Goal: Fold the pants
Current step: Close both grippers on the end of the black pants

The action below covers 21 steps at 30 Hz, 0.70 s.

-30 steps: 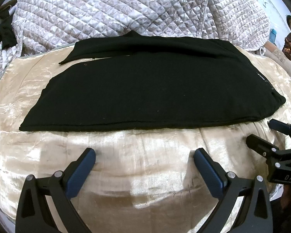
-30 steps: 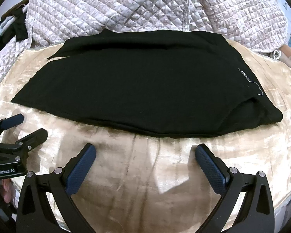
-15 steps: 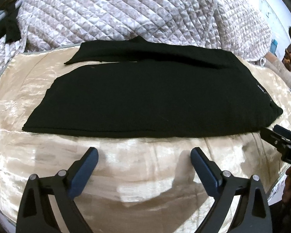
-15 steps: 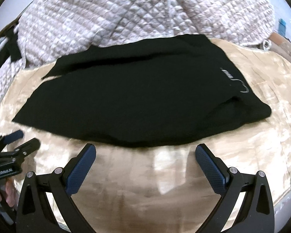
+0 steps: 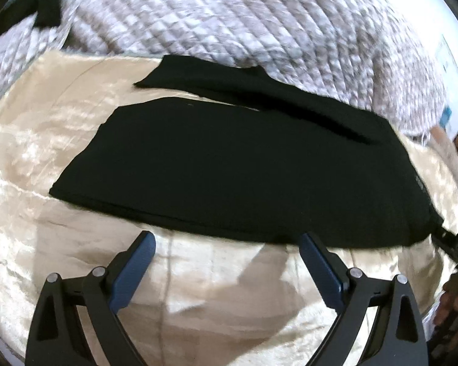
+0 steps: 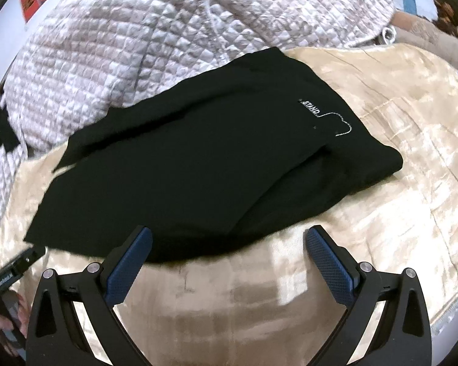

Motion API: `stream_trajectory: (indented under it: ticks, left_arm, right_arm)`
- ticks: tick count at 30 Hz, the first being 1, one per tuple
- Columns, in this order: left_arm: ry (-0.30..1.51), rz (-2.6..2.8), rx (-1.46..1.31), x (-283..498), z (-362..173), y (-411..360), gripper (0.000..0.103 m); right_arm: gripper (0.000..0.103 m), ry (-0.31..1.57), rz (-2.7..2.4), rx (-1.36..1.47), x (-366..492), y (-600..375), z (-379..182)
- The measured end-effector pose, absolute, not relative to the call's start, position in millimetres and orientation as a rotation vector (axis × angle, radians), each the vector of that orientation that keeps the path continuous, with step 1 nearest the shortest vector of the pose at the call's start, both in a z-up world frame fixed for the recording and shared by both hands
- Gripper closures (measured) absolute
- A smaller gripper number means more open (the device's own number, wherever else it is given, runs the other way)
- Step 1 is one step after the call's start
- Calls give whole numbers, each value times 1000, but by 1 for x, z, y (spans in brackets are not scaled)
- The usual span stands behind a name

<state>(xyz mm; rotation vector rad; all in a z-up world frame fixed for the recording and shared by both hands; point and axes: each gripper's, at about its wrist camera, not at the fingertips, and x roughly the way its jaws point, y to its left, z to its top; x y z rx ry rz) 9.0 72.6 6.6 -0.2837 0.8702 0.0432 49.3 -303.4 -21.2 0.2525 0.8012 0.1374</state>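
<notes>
Beige bedspread bears pants; lettering only rightward, leftward blurred; jaws wide, empty.

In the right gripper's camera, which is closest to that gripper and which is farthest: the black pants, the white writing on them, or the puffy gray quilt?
From the right gripper:
1. Black pants, their near edge just ahead of the fingertips.
2. White writing, farther back, toward the right.
3. Puffy gray quilt, behind the pants, at the back.
</notes>
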Motion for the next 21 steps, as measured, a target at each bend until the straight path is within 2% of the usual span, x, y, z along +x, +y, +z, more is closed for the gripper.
stream_trajectory:
  ticks: [7,10,12,13,15,16,18,19,20,21]
  left_arm:
    - [822,72,-423,13,6,105,8]
    - [809,82,-469,17,3,114,9]
    - [796,96,-471,19,3,115,10]
    - [791,106,-469,21,3,116,13]
    - [784,132,-464,25,4,119,23]
    - [784,148,-462,27,4,121,31]
    - [782,172,-473,30,2,128,43]
    - [780,184,-480,30,2,130,53]
    - [781,197,-485,31,2,133,64]
    - [782,210,-489,32,1,136,69]
  right_arm:
    - [2,777,124,401,65,-330,-24]
    - [8,759,114,448,69,-339,-25]
    - [16,749,101,481,74,-346,-26]
    - [19,746,93,494,76,-349,-27]
    - [32,742,70,521,81,-356,-28]
    - [35,741,63,538,83,-360,-29]
    - [51,737,53,566,85,-366,-30]
    - [56,736,46,581,86,-370,-31]
    - [67,739,40,594,87,-373,-33]
    - [78,741,32,609,87,-377,-35]
